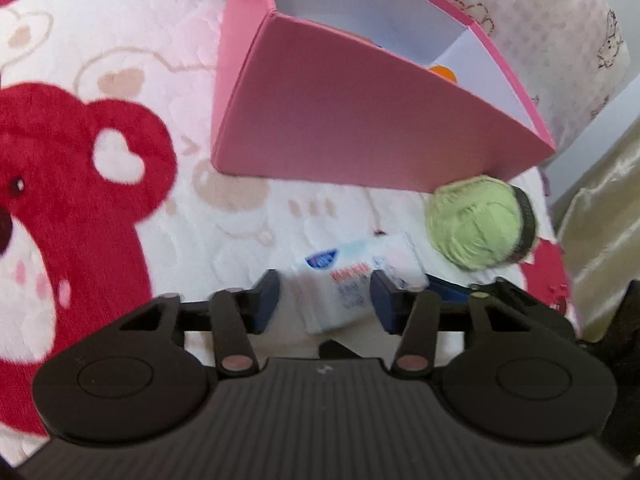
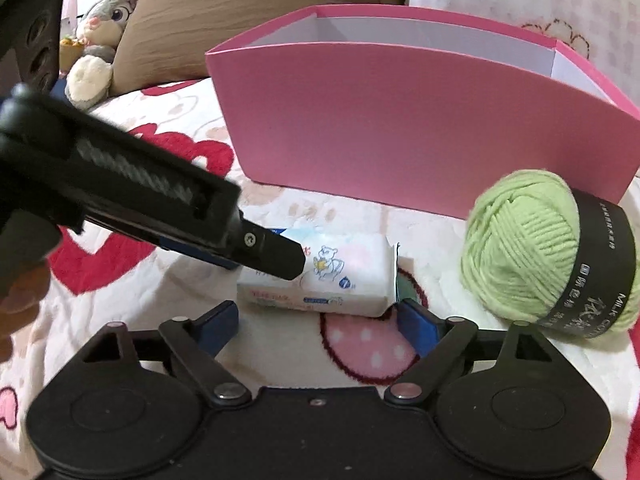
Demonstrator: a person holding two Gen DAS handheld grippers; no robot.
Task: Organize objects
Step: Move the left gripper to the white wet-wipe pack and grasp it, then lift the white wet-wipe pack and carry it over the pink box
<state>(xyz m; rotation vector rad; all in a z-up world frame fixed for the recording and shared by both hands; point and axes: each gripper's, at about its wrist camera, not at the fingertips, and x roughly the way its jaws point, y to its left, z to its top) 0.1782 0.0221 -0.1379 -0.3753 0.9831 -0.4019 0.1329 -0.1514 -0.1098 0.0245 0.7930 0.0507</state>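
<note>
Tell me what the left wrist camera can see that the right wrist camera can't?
Only the left wrist view looks down into the pink box, catching something orange inside. Only the right wrist view shows the grey bunny plush, the brown pillow and the left gripper reaching over the tissue pack. Both show the box, the tissue pack, the green yarn ball and the bear blanket.

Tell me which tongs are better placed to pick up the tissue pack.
Left. The left tongs are open and already straddle the tissue pack. The right tongs sit open just short of it, beside the green yarn ball.
</note>
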